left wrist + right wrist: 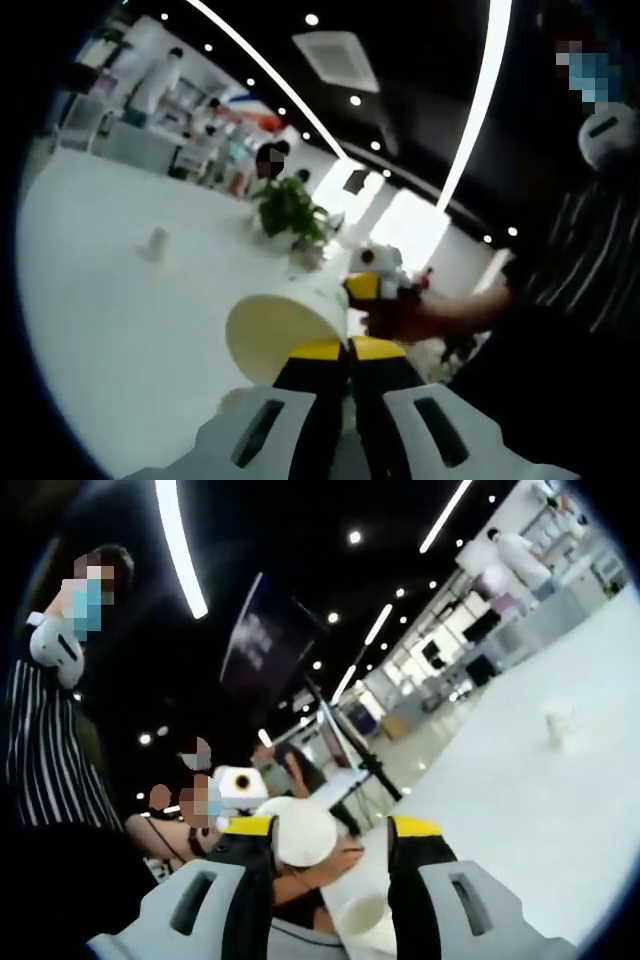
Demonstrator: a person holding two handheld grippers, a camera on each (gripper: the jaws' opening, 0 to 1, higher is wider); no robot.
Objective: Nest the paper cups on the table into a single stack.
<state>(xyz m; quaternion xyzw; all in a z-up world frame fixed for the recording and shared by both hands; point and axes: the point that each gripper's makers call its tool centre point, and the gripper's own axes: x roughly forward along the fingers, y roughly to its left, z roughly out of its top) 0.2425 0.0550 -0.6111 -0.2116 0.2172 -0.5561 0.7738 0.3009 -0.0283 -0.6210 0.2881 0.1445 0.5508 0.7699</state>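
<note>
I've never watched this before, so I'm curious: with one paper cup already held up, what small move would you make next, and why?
Probably bring the held cup down toward the cup below the right gripper and line them up. The left gripper is shut on a cup, the right one's jaws stand open, and another cup waits farther off on the table.

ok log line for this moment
left gripper: shut on paper cup | right gripper: open | another cup on table

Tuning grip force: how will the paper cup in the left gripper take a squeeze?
Likely light and thin: the paper cup hangs sideways from the left gripper, pinched at one wall. A harder squeeze would probably crease that wall. Released on its side, its round shape would likely roll on the table.
</note>
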